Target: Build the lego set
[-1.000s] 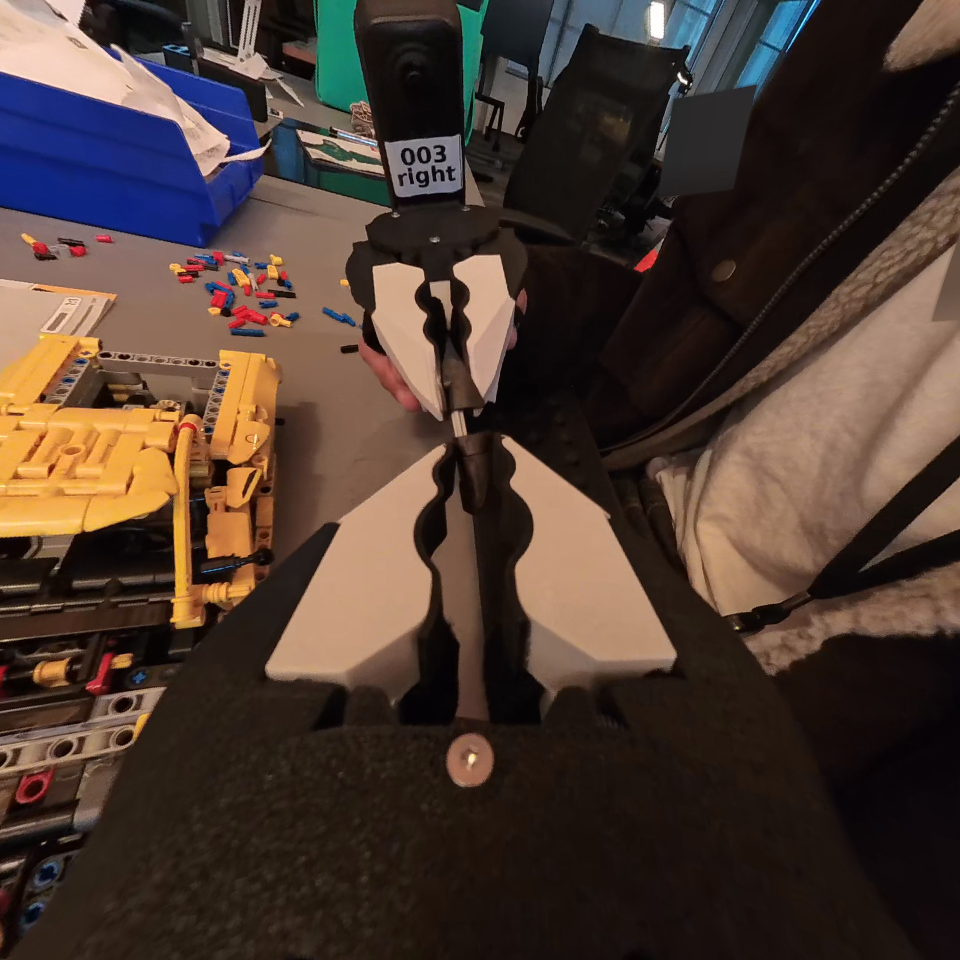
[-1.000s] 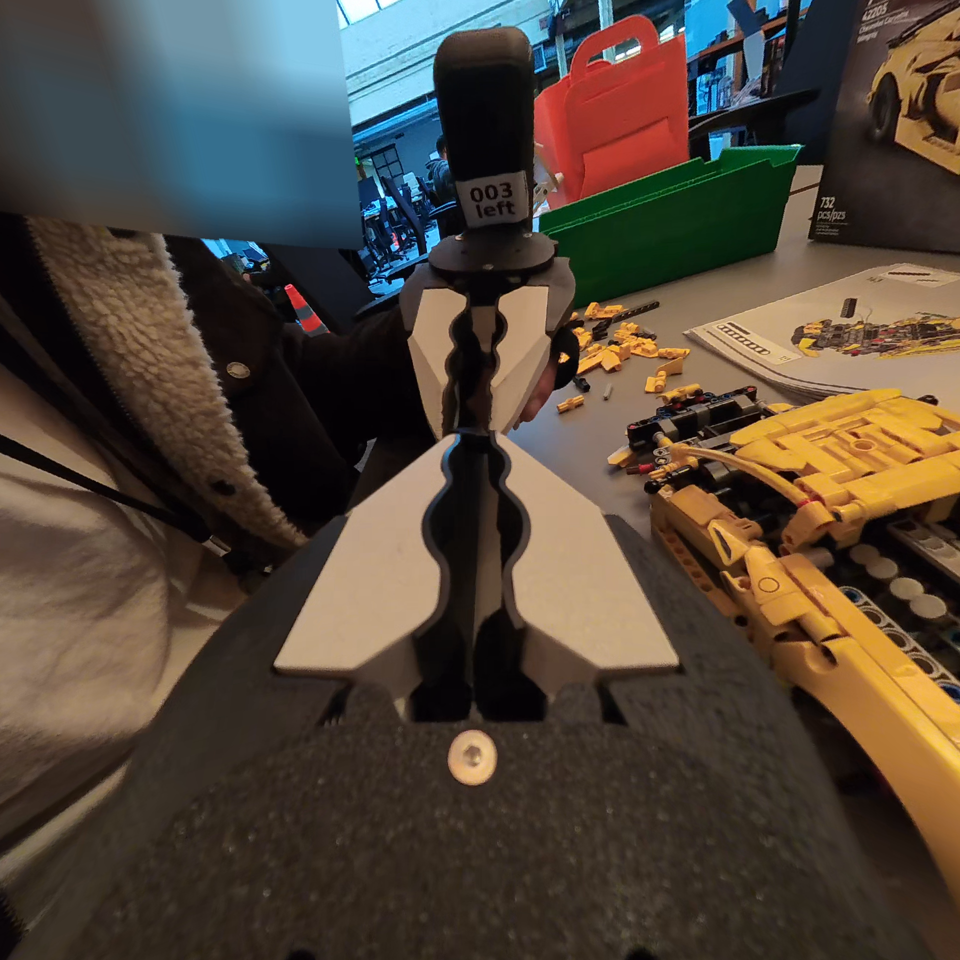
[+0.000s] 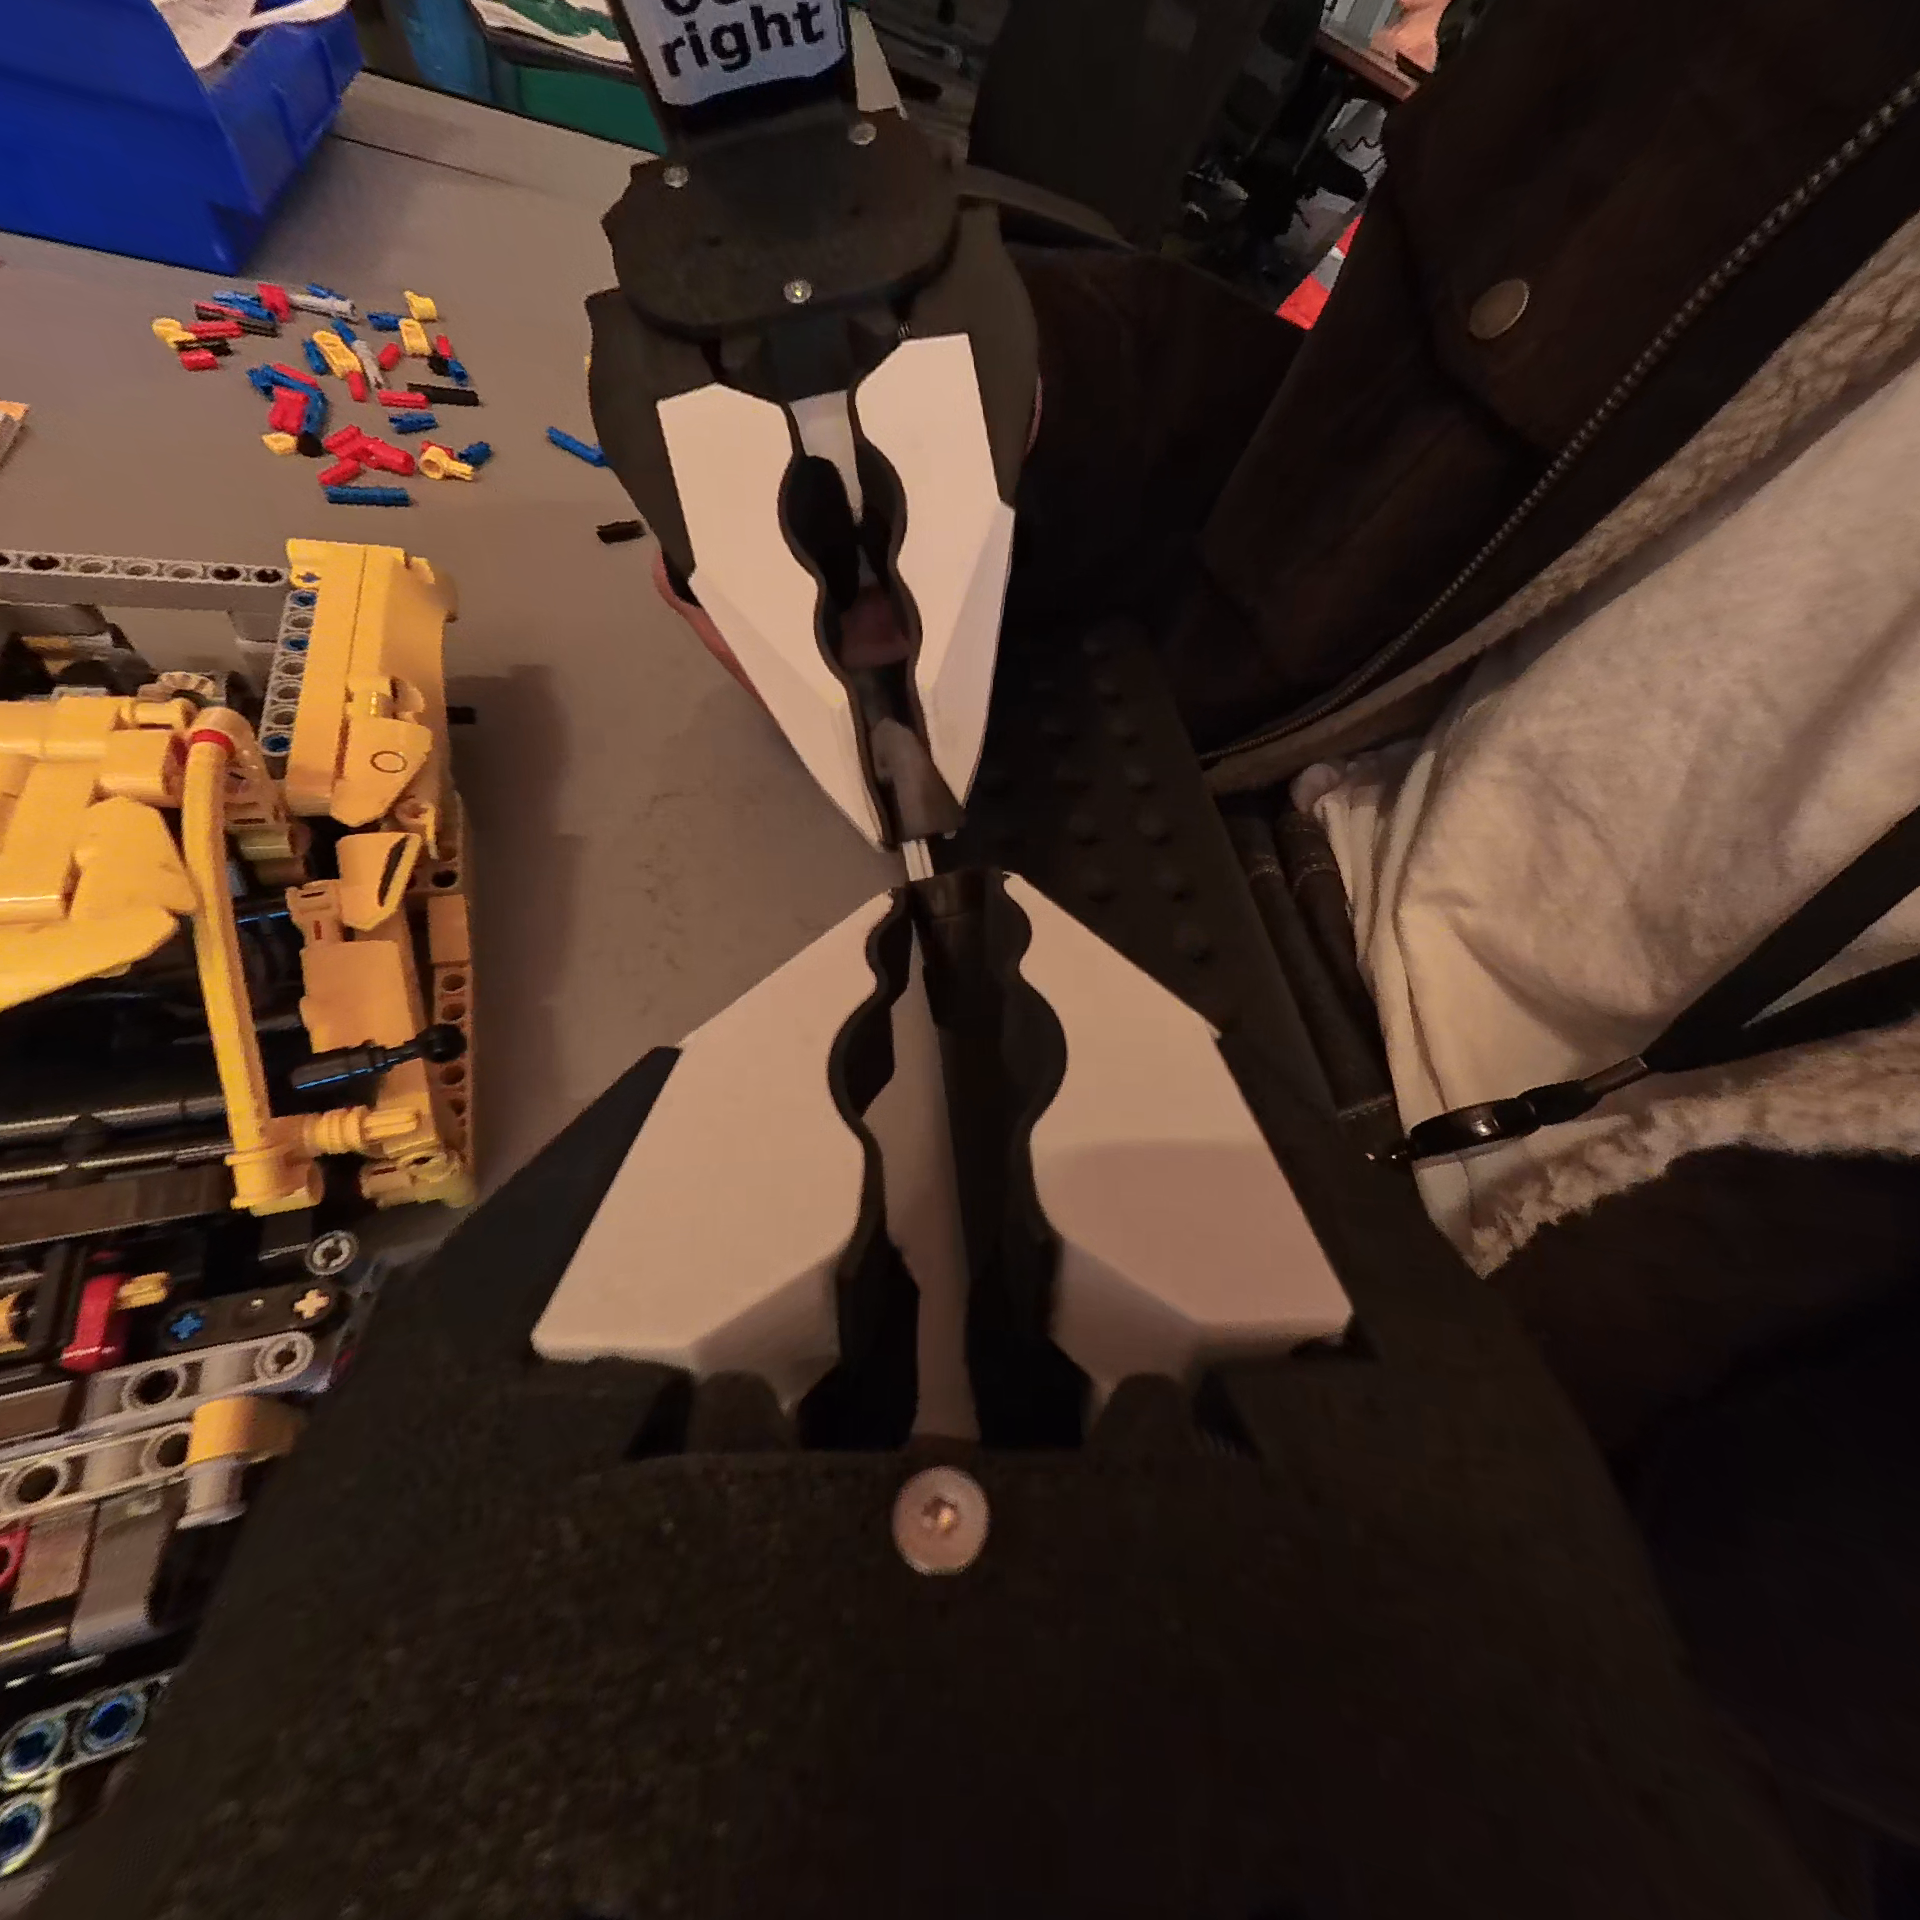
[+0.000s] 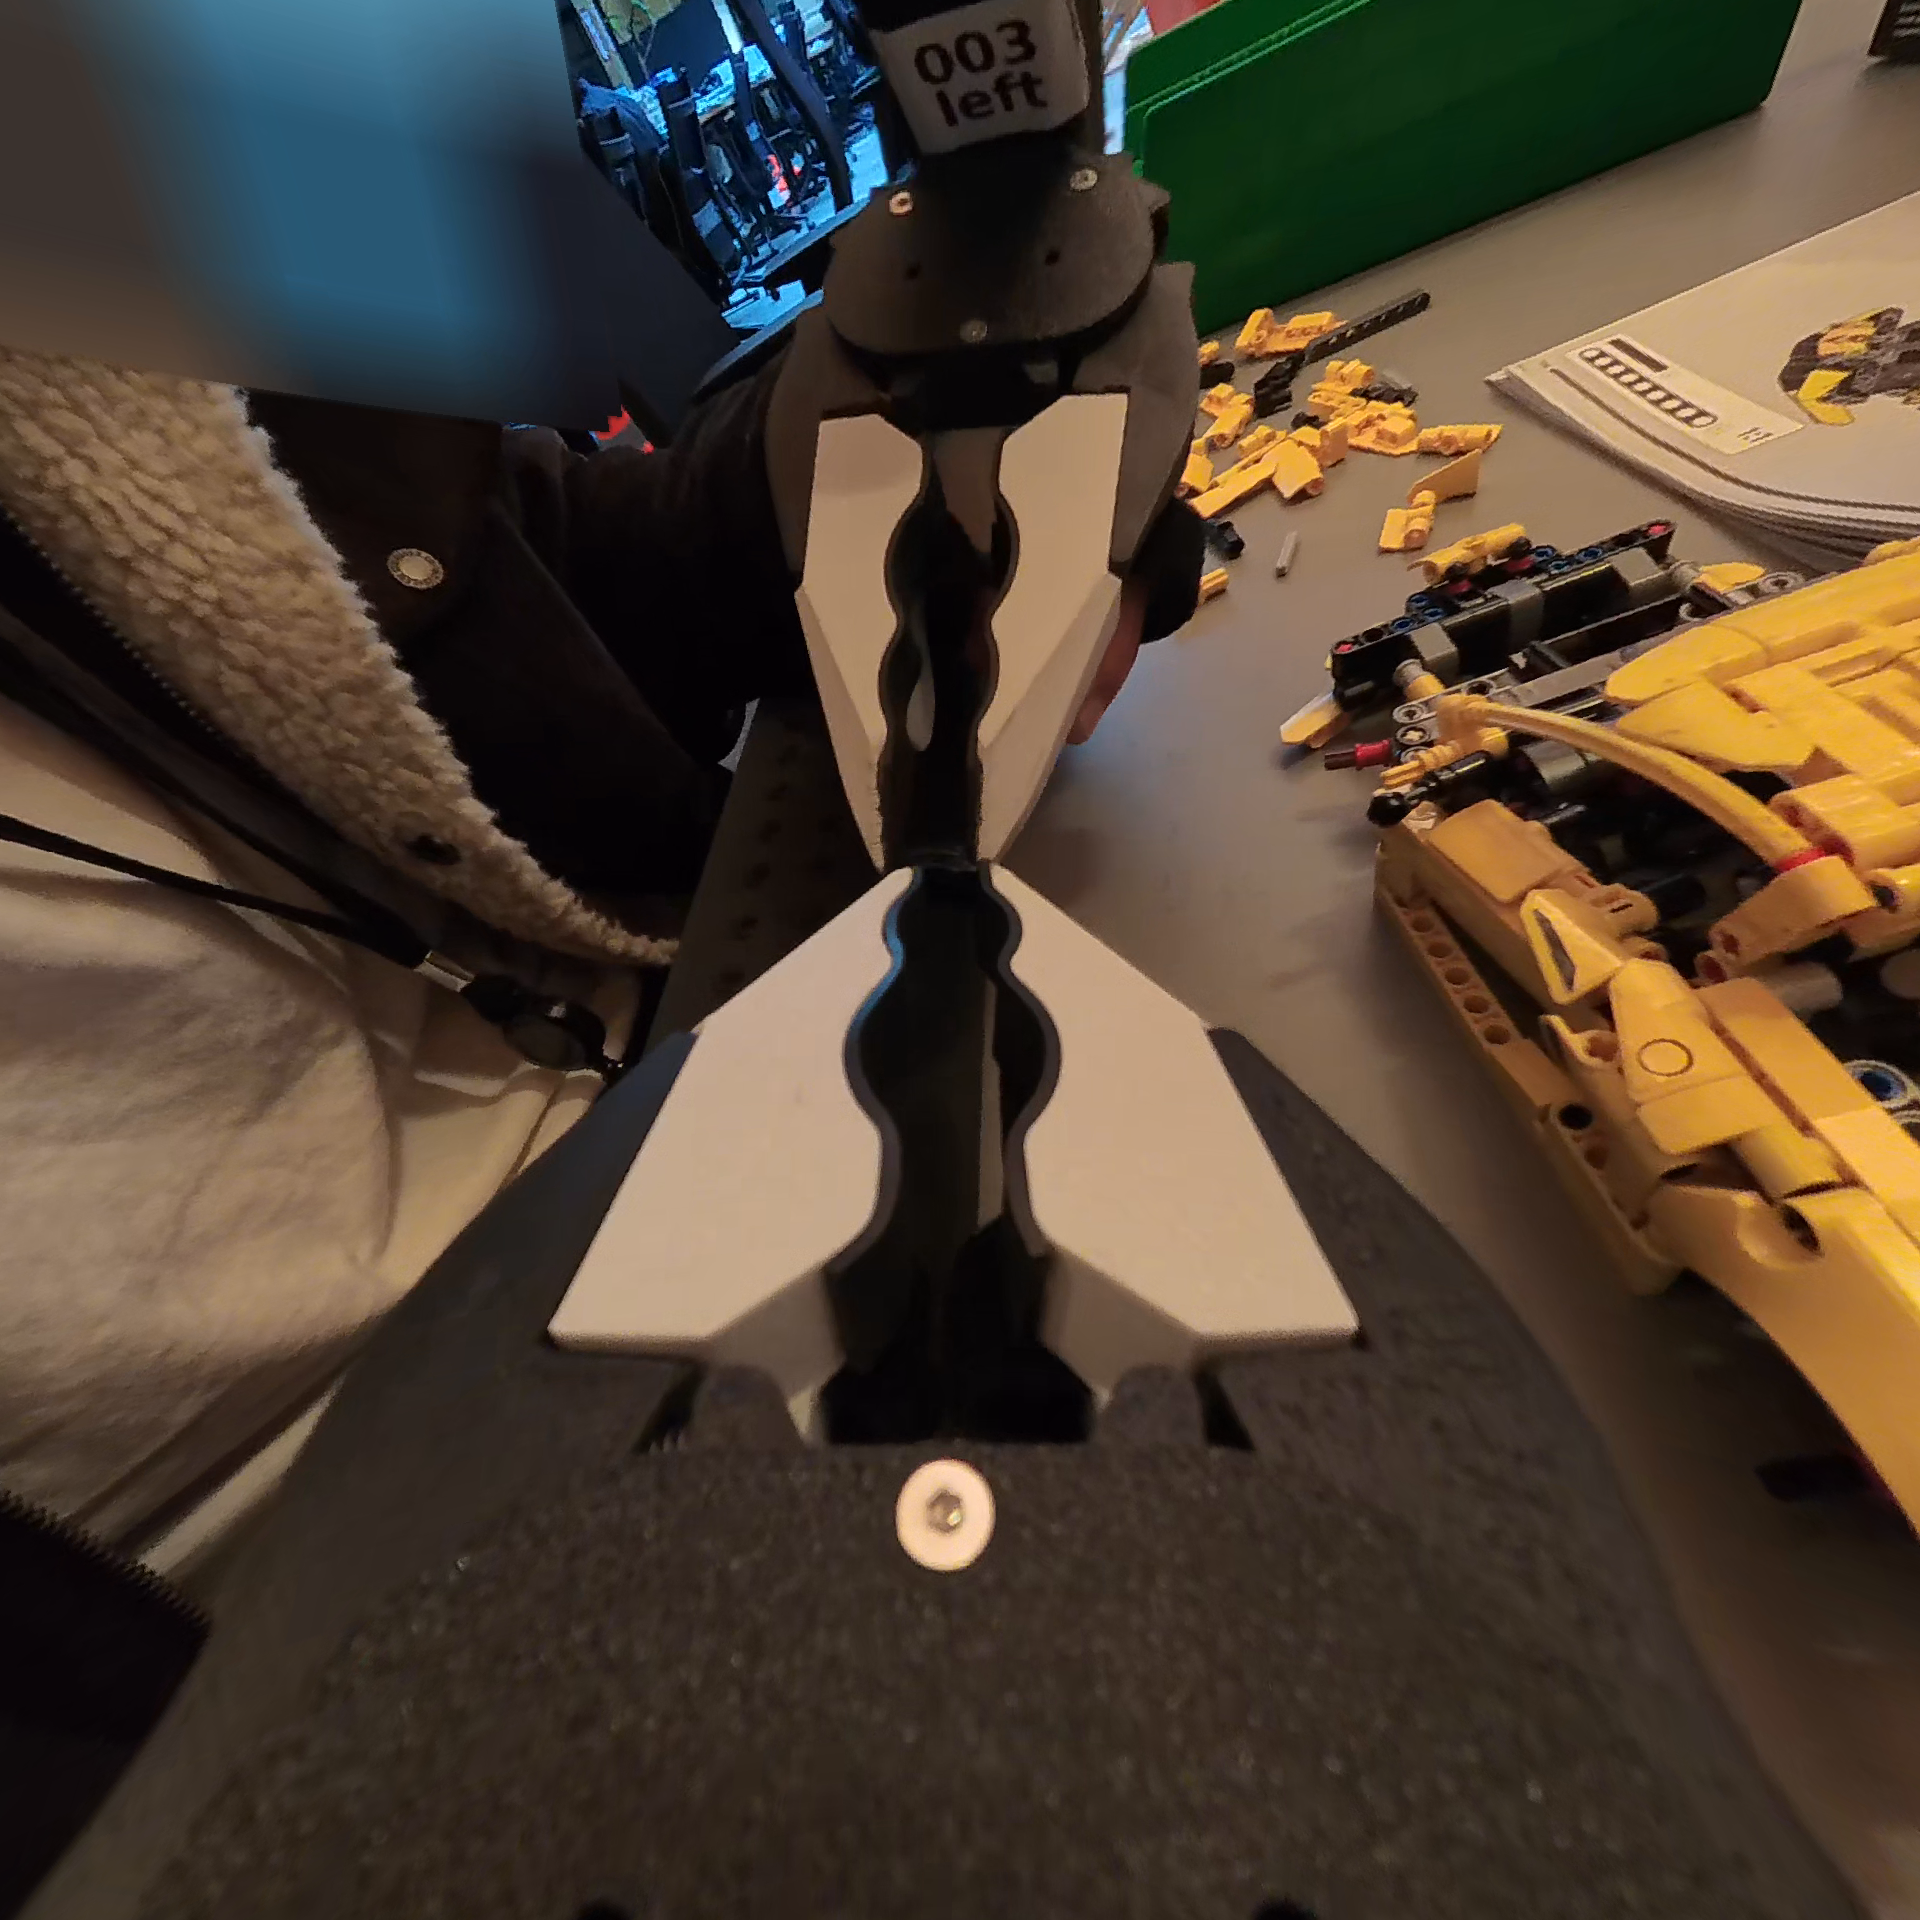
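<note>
Yellow lego car (image 3: pixel 208 831) w/ black & grey frame; red/blue/yellow loose pins (image 3: pixel 332 395) upper left; blue bin (image 3: pixel 125 135); green bin (image 4: pixel 1455 135).

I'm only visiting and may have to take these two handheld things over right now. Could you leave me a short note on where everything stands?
Left gripper: jaws shut on a dark piece.
Right gripper: jaws shut on a thin pale axle. The two tips meet in mid-air by your chest, apparently mating those parts.
Yellow car: partly built, on the grey table.
Loose yellow parts and coloured pins wait, booklet open.
Left: finish the join, fit it to the car.
</note>
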The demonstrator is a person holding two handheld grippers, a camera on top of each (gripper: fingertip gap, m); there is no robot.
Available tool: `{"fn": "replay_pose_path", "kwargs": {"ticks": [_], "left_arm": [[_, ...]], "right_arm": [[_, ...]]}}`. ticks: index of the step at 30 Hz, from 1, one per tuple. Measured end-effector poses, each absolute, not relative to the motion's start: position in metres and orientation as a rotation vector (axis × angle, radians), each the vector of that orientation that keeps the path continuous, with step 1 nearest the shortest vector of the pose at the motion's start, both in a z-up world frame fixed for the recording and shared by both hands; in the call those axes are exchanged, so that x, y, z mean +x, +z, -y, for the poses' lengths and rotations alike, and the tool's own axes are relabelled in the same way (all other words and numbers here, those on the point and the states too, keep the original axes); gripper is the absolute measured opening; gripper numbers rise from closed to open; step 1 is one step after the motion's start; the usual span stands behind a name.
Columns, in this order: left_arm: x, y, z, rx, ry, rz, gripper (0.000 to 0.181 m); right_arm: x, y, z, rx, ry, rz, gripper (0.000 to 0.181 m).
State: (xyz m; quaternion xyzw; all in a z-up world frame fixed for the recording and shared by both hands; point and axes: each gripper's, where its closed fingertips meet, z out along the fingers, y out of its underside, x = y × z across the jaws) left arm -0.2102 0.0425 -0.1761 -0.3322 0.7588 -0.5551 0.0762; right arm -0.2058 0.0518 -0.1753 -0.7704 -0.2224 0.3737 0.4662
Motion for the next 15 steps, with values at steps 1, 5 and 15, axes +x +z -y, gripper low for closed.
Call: {"fn": "replay_pose_path", "kwargs": {"ticks": [1, 5, 15], "left_arm": [[-0.210, -0.175, -0.043, -0.995, -1.667, -2.267, 0.013], [-0.211, -0.178, -0.042, -1.003, -1.660, -2.287, 0.013], [-0.205, -0.138, -0.049, -0.983, -1.878, -2.034, 0.027]], "right_arm": [[-0.206, -0.174, -0.053, -1.887, 0.918, 0.539, 0.007], [-0.208, -0.178, -0.052, -1.904, 0.944, 0.535, 0.007], [-0.190, -0.141, -0.053, -1.709, 1.017, 0.420, 0.007]]}}
